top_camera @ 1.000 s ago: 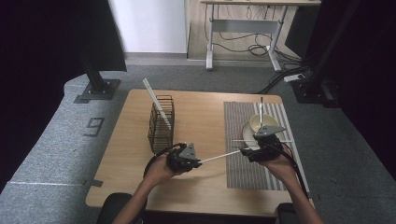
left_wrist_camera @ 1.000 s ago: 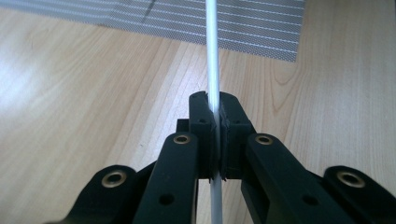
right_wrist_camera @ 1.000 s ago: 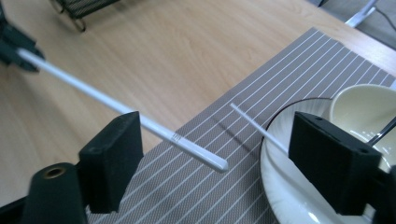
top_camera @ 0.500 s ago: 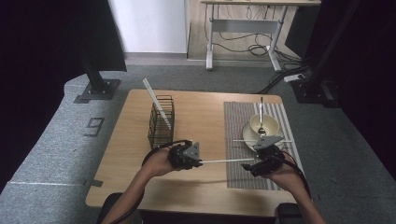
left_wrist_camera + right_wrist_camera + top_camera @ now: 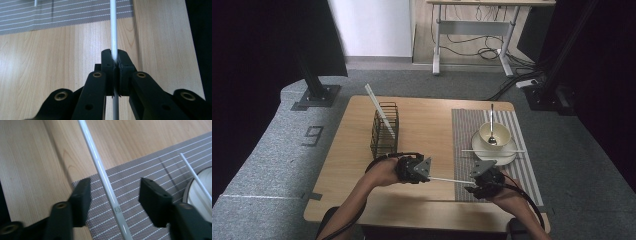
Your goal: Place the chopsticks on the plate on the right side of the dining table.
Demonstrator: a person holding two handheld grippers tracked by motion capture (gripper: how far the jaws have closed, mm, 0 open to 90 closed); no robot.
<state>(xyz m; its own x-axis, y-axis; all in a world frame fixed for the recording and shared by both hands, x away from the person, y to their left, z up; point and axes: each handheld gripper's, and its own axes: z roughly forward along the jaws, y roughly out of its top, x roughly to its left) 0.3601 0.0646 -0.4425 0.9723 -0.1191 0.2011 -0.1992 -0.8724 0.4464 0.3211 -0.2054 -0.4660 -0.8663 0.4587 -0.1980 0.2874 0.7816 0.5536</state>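
A thin white chopstick (image 5: 447,180) runs level between my two grippers above the table's front. My left gripper (image 5: 428,176) is shut on one end of it; in the left gripper view the chopstick (image 5: 113,37) is pinched between the black pads (image 5: 108,65) of that gripper (image 5: 114,60). My right gripper (image 5: 472,184) straddles the other end over the placemat's corner. Its jaws have just been closing. In the right gripper view the chopstick (image 5: 100,170) passes between the jaws of that gripper (image 5: 113,195), with a gap on each side.
A black wire basket (image 5: 384,131) stands at centre left with a white chopstick (image 5: 379,112) leaning out of it. On the striped placemat (image 5: 462,130) is a plate (image 5: 507,157) bearing a bowl (image 5: 501,135) with a spoon (image 5: 491,117). Another chopstick (image 5: 472,151) lies across the plate.
My right gripper has moved from beside the plate toward the person and leftward, onto the free end of the chopstick. The left gripper has kept its grip and hardly moved.
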